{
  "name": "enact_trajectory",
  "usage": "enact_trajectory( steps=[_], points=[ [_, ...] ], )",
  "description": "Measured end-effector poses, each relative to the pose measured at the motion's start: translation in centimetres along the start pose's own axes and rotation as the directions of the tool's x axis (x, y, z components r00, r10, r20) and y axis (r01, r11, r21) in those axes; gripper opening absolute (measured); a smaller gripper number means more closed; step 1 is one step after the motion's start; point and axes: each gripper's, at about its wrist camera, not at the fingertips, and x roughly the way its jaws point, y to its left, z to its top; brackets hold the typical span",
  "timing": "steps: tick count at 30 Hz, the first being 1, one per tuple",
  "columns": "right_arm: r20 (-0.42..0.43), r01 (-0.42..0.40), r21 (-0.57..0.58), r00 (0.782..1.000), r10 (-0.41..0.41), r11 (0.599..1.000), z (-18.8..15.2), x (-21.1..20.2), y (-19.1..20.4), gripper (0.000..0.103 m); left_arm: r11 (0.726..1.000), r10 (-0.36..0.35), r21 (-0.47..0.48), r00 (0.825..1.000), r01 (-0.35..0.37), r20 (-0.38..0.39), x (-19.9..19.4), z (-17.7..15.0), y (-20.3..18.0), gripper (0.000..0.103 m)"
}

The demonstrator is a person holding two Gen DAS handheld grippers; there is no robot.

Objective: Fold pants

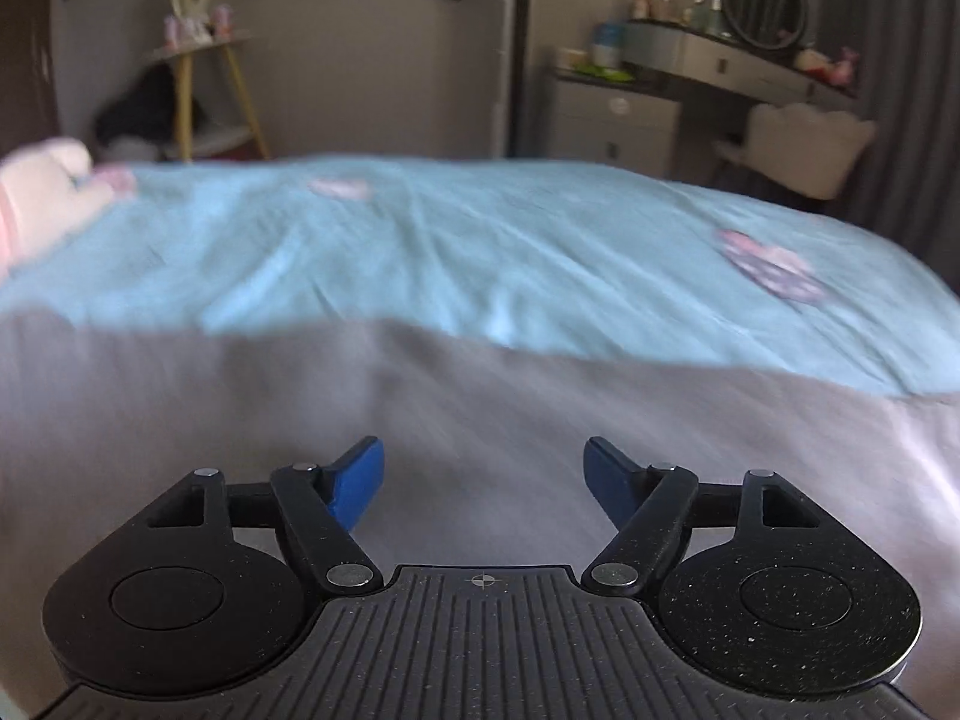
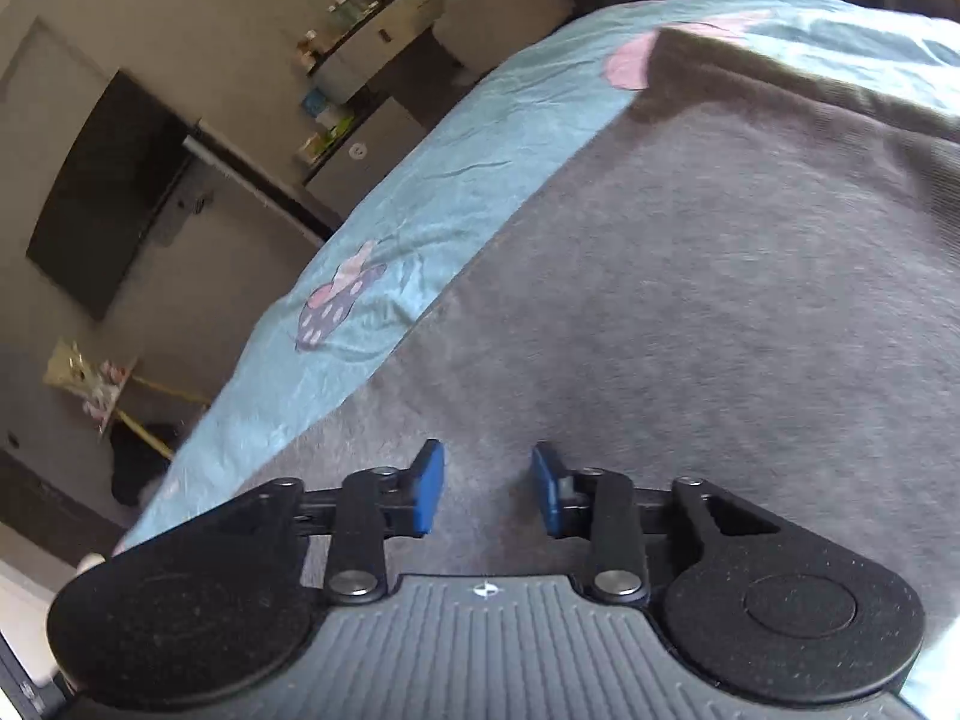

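Grey pants (image 1: 480, 396) lie spread on a light blue bed sheet (image 1: 480, 240) and fill the lower half of the left wrist view, blurred. My left gripper (image 1: 483, 450) hovers over them, its blue pads wide apart with nothing between them. In the right wrist view the grey pants (image 2: 690, 300) cover most of the picture, with a folded-over edge at the top right. My right gripper (image 2: 489, 450) sits low over this fabric. Its pads stand a narrow gap apart and no cloth is pinched between them. The blue sheet (image 2: 420, 192) borders the pants on the left.
A pink soft thing (image 1: 42, 198) lies at the bed's far left. Beyond the bed stand a wooden side shelf (image 1: 210, 90), a dresser with a round mirror (image 1: 690, 60) and a pale chair (image 1: 798, 144). A dark screen (image 2: 102, 198) hangs on the wall.
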Motion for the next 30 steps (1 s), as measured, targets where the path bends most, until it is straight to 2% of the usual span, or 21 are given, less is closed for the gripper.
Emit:
enact_trajectory(
  steps=[2,3,5,7,9,10,12,15,17,18,19,22,24,26,27,30],
  points=[
    [0.047,-0.006,0.082,0.999,0.003,0.997,1.0,-1.8,-2.6,0.024,0.998,-0.068,0.007,0.995,0.069,-0.071,-0.1,-2.1,-1.5,0.08],
    [0.078,0.002,0.11,0.997,-0.01,0.994,1.6,-2.8,-3.7,0.024,0.997,-0.055,0.041,0.994,0.059,-0.091,0.1,-3.1,-2.3,0.081],
    [0.149,0.071,0.13,0.985,-0.09,0.989,2.7,-4.9,-5.7,0.024,0.99,0.008,0.138,0.998,0.001,-0.067,0.1,-4.2,-3.6,0.081],
    [0.211,0.187,0.107,0.956,-0.207,0.976,3.3,-7.1,-7.1,0.023,0.988,0.04,0.153,0.997,-0.03,-0.065,-0.2,-4.1,-3.9,0.082],
    [0.254,0.271,0.08,0.925,-0.283,0.959,3.3,-9.1,-8.2,0.023,0.994,0.039,0.101,0.996,-0.03,-0.084,-0.7,-3.7,-3.7,0.08],
    [0.266,0.27,0.094,0.921,-0.285,0.958,3.1,-10.2,-9.0,0.024,0.997,0.03,0.073,0.995,-0.024,-0.09,-1.0,-3.6,-3.6,0.08],
    [0.271,0.235,0.13,0.926,-0.262,0.963,2.7,-11.9,-10.4,0.024,0.999,0.011,0.035,0.995,-0.007,-0.098,-1.6,-3.8,-3.6,0.08],
    [0.285,0.209,0.151,0.927,-0.245,0.966,2.3,-13.3,-11.7,0.024,1.0,0.002,0.006,0.995,-0.002,-0.103,-2.2,-4.7,-4.1,0.08],
    [0.286,0.216,0.19,0.921,-0.264,0.958,2.6,-13.6,-12.2,0.031,1.0,-0.004,0.002,0.995,0.004,-0.098,-2.9,-5.6,-4.9,0.08],
    [0.285,0.243,0.208,0.912,-0.296,0.948,2.8,-13.6,-12.4,0.041,1.0,-0.003,0.011,0.995,0.004,-0.099,-3.3,-5.9,-5.4,0.08],
    [0.291,0.245,0.211,0.909,-0.3,0.946,2.9,-13.7,-12.6,0.041,1.0,-0.004,0.023,0.995,0.006,-0.096,-3.5,-6.1,-5.8,0.08],
    [0.269,0.191,0.199,0.932,-0.241,0.961,3.2,-13.5,-13.5,0.04,0.998,-0.021,0.049,0.995,0.026,-0.096,-3.9,-6.5,-7.0,0.08],
    [0.242,0.126,0.199,0.955,-0.174,0.972,3.3,-12.9,-13.9,0.039,0.998,-0.013,0.068,0.995,0.02,-0.1,-3.7,-6.4,-7.6,0.08],
    [0.247,0.104,0.196,0.957,-0.152,0.975,3.6,-12.5,-13.7,0.022,0.998,-0.01,0.068,0.995,0.017,-0.095,-3.4,-6.2,-8.2,0.079],
    [0.254,0.118,0.164,0.954,-0.158,0.979,3.8,-12.3,-13.3,0.01,0.998,-0.013,0.064,0.995,0.019,-0.097,-3.3,-5.9,-8.4,0.077],
    [0.285,0.12,0.093,0.948,-0.142,0.988,4.5,-12.0,-11.9,0.009,0.997,-0.032,0.061,0.996,0.037,-0.087,-3.0,-5.0,-9.6,0.071]
  ],
)
